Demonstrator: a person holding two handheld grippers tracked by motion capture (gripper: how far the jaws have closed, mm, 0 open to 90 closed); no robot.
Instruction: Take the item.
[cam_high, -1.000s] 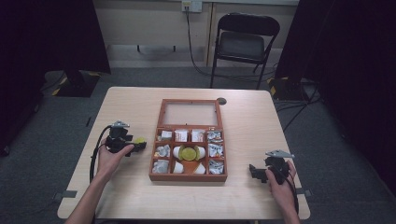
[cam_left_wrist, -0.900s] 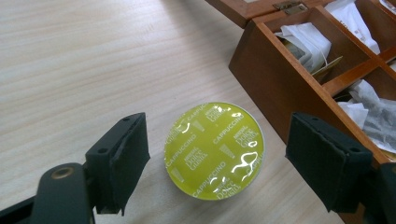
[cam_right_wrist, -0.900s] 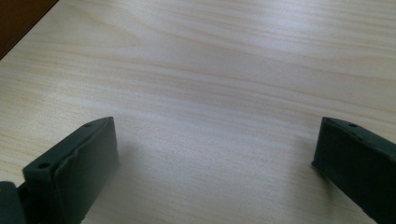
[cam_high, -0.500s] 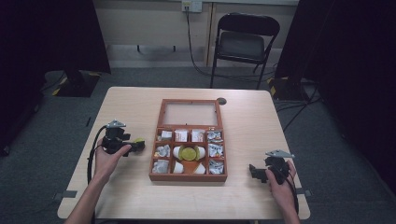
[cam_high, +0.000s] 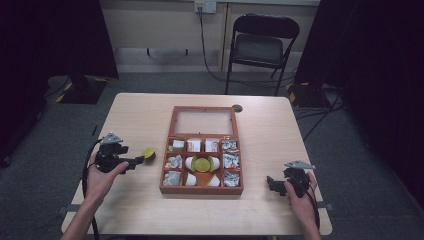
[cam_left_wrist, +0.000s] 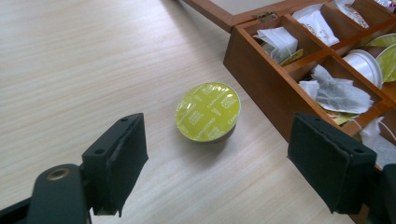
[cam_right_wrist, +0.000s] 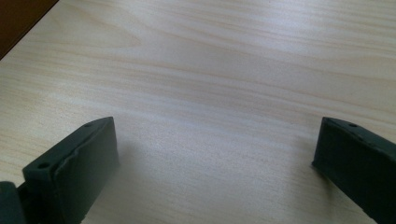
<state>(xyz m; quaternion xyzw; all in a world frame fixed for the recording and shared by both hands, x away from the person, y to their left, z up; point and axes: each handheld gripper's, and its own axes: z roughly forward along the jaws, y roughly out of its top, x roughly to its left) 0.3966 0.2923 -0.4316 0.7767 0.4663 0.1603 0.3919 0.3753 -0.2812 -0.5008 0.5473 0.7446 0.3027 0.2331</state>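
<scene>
The left gripper (cam_left_wrist: 219, 154) has its jaws apart, just opening, the pod (cam_left_wrist: 208, 112) loose on the bench (cam_left_wrist: 70, 70) beyond them. A careless sweep could knock it against the box (cam_left_wrist: 261, 88). The right gripper (cam_right_wrist: 215, 163) idles, jaws apart.

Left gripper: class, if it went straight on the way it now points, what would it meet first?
Probably the green-lidded capsule lying on the table, ahead of the open left gripper; the wooden box stands beyond, to one side.

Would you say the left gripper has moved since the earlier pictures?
Yes. The left gripper has backed away leftward from the wooden box, its jaws just opening, leaving the green capsule on the table.
</scene>
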